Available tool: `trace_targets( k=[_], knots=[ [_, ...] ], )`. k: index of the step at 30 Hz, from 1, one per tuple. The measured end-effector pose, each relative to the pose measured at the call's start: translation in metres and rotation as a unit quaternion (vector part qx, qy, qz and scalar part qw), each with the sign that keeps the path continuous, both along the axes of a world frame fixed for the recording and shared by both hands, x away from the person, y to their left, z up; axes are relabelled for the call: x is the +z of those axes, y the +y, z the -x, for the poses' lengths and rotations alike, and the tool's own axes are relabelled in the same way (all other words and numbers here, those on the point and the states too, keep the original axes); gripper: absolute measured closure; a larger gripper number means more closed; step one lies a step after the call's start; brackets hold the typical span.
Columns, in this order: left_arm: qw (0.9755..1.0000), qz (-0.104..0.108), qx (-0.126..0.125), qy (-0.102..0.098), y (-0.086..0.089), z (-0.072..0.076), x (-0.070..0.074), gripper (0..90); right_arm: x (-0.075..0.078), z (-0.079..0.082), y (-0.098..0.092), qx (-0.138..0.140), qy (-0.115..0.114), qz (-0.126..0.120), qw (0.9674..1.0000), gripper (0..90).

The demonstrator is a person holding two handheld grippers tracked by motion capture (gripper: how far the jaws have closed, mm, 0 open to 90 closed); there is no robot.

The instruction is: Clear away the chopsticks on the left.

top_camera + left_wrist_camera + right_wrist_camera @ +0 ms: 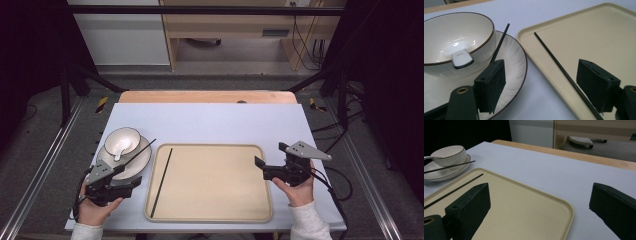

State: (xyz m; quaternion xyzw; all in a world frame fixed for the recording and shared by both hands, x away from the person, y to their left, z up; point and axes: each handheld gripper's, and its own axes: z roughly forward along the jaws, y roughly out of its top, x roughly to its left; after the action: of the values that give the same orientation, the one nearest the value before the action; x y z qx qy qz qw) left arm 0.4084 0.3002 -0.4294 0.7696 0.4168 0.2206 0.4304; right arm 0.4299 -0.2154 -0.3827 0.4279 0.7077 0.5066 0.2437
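While one black chopstick (161, 182) already lies flat in the beige tray (210, 216), along its left side, the second chopstick (138, 152) is not there yet. It leans across the plate (136, 165), just beside the bowl (122, 140), with its tip sticking out past the plate's rim toward the tray. A white spoon (461, 58) sits inside the bowl.

So the work looks about half done. One stick is set down in the tray, and the other one has to be picked up and laid next to it.

The left gripper (131, 183) hangs over the edge of the plate, close to the tray's left rim. Its jaws stand wide open and hold nothing. In the left gripper view, the stick in the tray runs between the two jaws, but the pads do not press on it.

The right gripper (259, 164) waits over the right side of the tray, well apart from both sticks. Its jaws are wide open too, with nothing between them.

The plate and bowl rest on the light blue bench (215, 122), to the left of the tray. What is left is likely a short reach to the plate for the last stick.
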Motion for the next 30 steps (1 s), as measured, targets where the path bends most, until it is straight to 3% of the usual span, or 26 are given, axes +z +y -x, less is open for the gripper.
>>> trace_targets(
  k=[11,13,18,23,30],
  knots=[
    [0.9993,-0.020,0.029,0.015,0.018,-0.007,-0.005,23.2,0.000,-0.001,0.000,-0.001,0.001,-0.001,1.0000,3.8],
    [0.9984,-0.032,0.041,0.018,0.024,-0.012,-0.008,26.4,0.000,-0.001,0.000,0.001,0.001,-0.001,1.0000,3.9],
    [0.9975,-0.038,0.055,0.023,0.032,-0.022,-0.012,32.8,-0.001,-0.002,0.001,0.002,0.001,0.002,1.0000,3.9],
    [0.9953,-0.067,0.060,0.035,0.032,-0.032,-0.019,42.3,-0.001,-0.002,0.001,0.002,0.003,0.003,1.0000,3.9],
    [0.9937,-0.082,0.060,0.049,0.035,-0.040,-0.024,54.0,-0.002,-0.002,0.002,0.003,0.004,0.004,1.0000,3.9]
  ],
)
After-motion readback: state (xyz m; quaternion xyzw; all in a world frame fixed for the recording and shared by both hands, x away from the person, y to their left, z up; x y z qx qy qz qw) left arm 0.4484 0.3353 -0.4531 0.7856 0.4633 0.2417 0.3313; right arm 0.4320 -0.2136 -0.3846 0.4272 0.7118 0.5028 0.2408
